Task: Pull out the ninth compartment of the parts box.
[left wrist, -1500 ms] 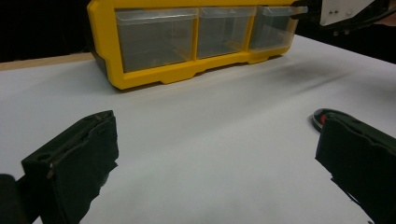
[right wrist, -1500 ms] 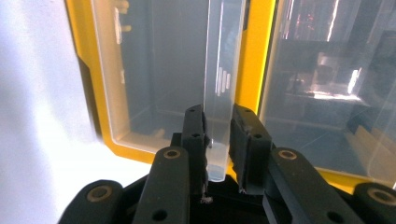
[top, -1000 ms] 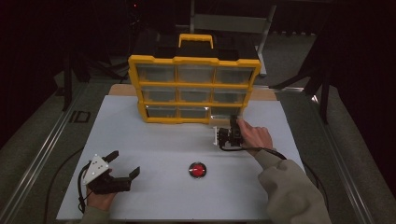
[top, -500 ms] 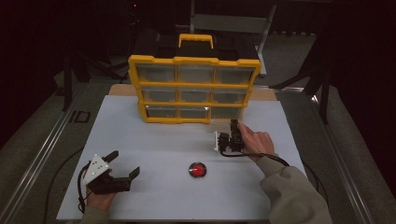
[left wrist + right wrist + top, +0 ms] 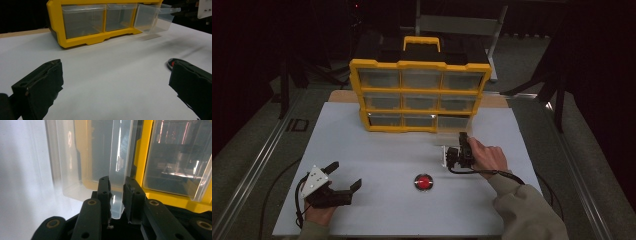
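On the white table (image 5: pixel 382 150), the right gripper (image 5: pixel 117 192) clamps the clear plastic drawer (image 5: pixel 120 165) pulled from the yellow organiser cabinet (image 5: pixel 419 95); the left gripper (image 5: pixel 343 177) rests released near a red button (image 5: pixel 424 181).

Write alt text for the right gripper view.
The right gripper is closed on the clear front lip of a drawer pulled partway out of a yellow organizer. The view is turned sideways, with white table at the left and a second clear drawer at the right.
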